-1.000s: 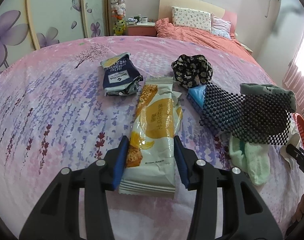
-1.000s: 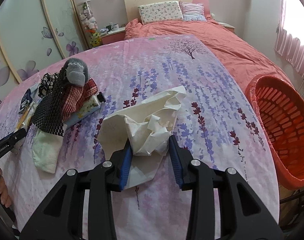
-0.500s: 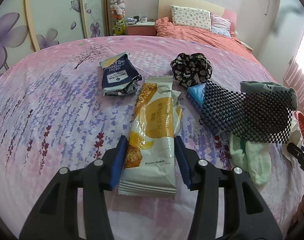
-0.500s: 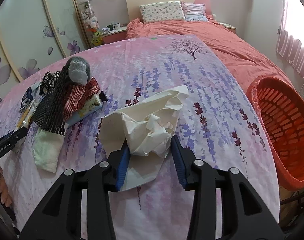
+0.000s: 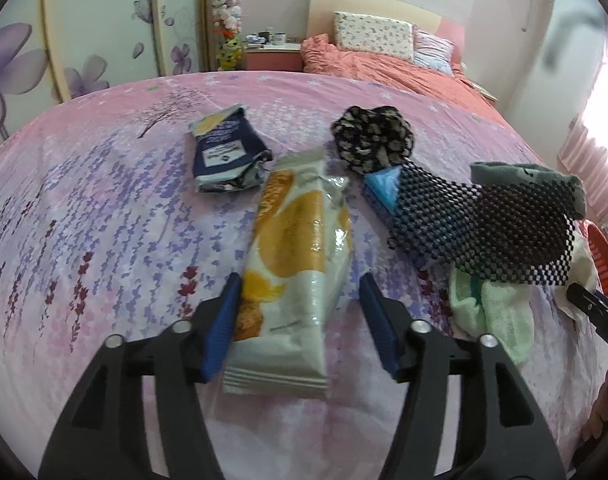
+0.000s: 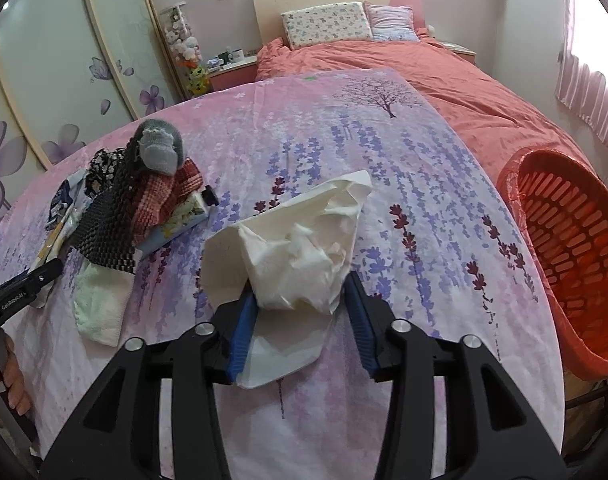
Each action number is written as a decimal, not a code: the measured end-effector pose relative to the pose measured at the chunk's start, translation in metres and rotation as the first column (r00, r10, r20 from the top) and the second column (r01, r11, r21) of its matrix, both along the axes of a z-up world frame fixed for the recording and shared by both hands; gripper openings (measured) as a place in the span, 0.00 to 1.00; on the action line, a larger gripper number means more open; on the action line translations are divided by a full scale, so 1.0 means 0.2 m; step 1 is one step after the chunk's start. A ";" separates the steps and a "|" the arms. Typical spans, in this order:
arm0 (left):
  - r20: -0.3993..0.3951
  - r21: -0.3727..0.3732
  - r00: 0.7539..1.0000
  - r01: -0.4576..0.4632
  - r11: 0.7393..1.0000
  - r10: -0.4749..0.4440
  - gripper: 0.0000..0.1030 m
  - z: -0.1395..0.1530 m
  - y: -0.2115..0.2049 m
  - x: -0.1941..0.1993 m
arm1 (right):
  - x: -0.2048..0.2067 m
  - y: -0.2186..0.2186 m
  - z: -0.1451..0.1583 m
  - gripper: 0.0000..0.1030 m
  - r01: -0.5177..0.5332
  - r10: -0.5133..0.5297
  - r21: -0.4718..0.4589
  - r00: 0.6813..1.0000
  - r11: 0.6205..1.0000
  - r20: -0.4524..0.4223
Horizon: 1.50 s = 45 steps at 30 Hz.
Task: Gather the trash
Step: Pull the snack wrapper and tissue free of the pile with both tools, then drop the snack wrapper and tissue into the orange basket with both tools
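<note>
The left gripper (image 5: 298, 318) has spread its jaws slightly wider than a second ago; they straddle the yellow snack wrapper (image 5: 294, 272) lying on the bed cover (image 5: 104, 220), the left pad touching its edge, the right pad apart. The right gripper (image 6: 302, 326) has also opened a little around the crumpled white paper (image 6: 300, 256); whether either pad touches it is unclear. The orange basket (image 6: 575, 248) stands beside the bed.
</note>
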<state>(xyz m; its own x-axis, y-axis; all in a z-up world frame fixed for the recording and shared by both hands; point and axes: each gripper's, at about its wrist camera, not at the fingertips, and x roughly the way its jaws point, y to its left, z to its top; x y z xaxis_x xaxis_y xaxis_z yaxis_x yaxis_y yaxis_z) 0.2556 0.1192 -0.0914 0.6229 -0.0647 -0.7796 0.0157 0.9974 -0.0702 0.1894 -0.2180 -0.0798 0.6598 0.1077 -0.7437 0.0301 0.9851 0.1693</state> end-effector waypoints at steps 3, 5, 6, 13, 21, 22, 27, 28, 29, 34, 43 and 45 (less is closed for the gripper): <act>-0.015 0.056 0.999 0.031 0.998 -0.030 0.64 0.00 -0.03 0.02 | 0.01 0.00 0.00 0.53 -0.009 0.009 0.012 1.000 1.000 0.002; -0.018 0.061 0.999 0.034 0.998 -0.033 0.64 0.00 -0.03 0.03 | 0.02 0.00 0.00 0.53 -0.005 0.005 0.019 1.000 1.000 0.003; -0.018 0.056 0.999 0.034 0.998 -0.033 0.62 0.00 -0.03 0.04 | 0.02 0.00 0.00 0.51 0.000 -0.001 0.022 1.000 1.000 0.005; 0.016 0.014 0.999 0.037 0.999 -0.037 0.36 0.02 0.01 0.03 | -0.01 -0.05 0.01 0.28 0.005 -0.007 0.064 1.000 0.998 0.030; 0.068 0.006 0.997 0.037 0.999 -0.037 0.36 0.12 0.00 -0.07 | -0.10 -0.12 0.10 0.28 0.023 -0.030 0.081 0.996 0.996 0.086; 0.077 0.003 0.996 0.040 0.999 -0.040 0.36 0.15 -0.01 -0.09 | -0.12 -0.13 0.12 0.28 0.026 -0.034 0.082 0.995 0.996 0.098; 0.124 -0.003 0.989 0.083 0.997 -0.082 0.36 0.28 -0.13 -0.18 | -0.21 -0.22 0.21 0.28 0.045 -0.057 0.082 0.986 0.996 0.156; 0.134 -0.001 0.986 0.096 0.995 -0.095 0.36 0.31 -0.18 -0.20 | -0.23 -0.25 0.23 0.28 0.053 -0.066 0.080 0.983 0.995 0.169; 0.142 0.000 0.984 0.111 0.994 -0.110 0.36 0.34 -0.23 -0.22 | -0.26 -0.28 0.24 0.28 0.062 -0.076 0.077 0.981 0.995 0.181; 0.191 0.001 0.961 0.205 0.979 -0.201 0.36 0.45 -0.48 -0.29 | -0.35 -0.43 0.31 0.28 0.127 -0.131 0.036 0.964 0.991 0.232; 0.230 -0.034 0.889 0.414 0.910 -0.396 0.36 0.53 -1.07 -0.35 | -0.49 -0.77 0.35 0.28 0.265 -0.263 0.030 0.926 0.964 0.269; 0.231 -0.042 0.870 0.456 0.889 -0.435 0.36 0.53 -1.20 -0.36 | -0.50 -0.85 0.34 0.28 0.295 -0.294 0.035 0.917 0.955 0.271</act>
